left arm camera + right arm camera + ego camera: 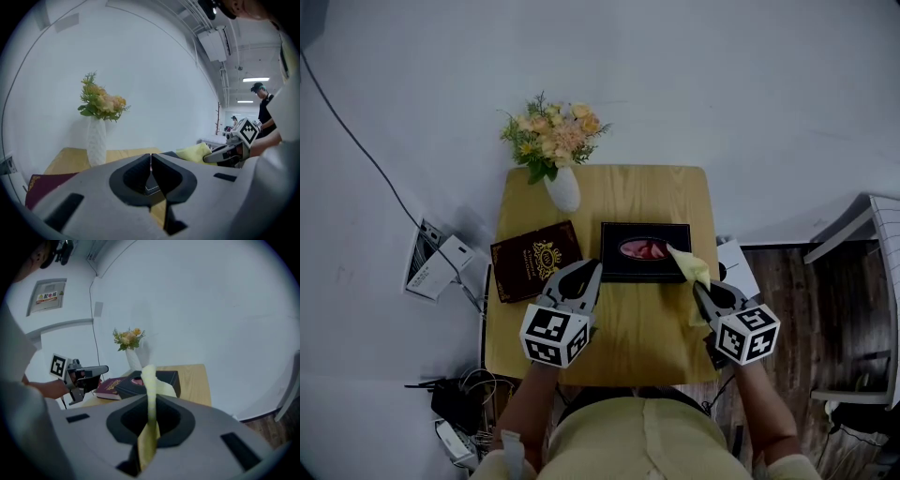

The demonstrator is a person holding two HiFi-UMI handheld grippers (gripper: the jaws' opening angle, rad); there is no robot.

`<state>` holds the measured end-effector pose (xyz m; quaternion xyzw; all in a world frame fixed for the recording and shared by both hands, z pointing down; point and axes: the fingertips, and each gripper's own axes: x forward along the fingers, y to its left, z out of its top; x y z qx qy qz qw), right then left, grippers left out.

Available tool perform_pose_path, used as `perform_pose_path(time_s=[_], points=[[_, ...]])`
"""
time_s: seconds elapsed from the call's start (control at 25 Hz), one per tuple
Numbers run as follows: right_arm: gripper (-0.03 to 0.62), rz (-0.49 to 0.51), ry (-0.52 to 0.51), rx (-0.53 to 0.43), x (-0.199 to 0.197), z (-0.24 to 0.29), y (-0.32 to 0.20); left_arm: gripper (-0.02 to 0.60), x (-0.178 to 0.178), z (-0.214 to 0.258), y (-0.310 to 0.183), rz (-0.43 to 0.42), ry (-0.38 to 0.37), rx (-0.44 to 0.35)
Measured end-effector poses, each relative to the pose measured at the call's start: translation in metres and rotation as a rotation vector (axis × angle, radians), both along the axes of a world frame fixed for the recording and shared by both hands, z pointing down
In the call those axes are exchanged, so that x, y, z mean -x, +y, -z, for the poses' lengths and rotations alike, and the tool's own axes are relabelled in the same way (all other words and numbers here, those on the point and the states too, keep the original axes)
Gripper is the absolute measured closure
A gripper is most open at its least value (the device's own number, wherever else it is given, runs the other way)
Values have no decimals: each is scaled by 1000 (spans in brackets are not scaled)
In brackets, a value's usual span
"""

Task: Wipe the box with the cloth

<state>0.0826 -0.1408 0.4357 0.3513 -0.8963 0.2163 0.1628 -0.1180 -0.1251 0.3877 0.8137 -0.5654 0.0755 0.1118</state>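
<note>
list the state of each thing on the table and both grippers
left gripper, shut, empty
right gripper, shut on the cloth
cloth, yellow, bunched, free end at the box's right edge, contact unclear
box, black, lying flat, oval opening facing up
book, closed, flat, left of the box
vase, upright, holding flowers

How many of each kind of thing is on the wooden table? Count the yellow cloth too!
Vase of flowers: 1
Dark red book: 1
Black box: 1
Yellow cloth, pinched in the right gripper at the box's corner: 1
Total: 4
</note>
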Motion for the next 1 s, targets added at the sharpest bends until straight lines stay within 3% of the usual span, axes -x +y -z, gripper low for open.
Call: perform_pose_path(time_s=[0.16,0.36,0.76,1.0], points=[[557,-33,-87,-45,9,32,0,557,3,22,11,52,65,-54],[557,-44,-179,-78,25,59,8,557,-1,31,22,60,85,-54],[557,-18,-175,-75,43,54,23,557,-10,24,36,67,72,-30],[557,-28,-174,-42,42,43,27,557,-22,6,38,36,97,37]])
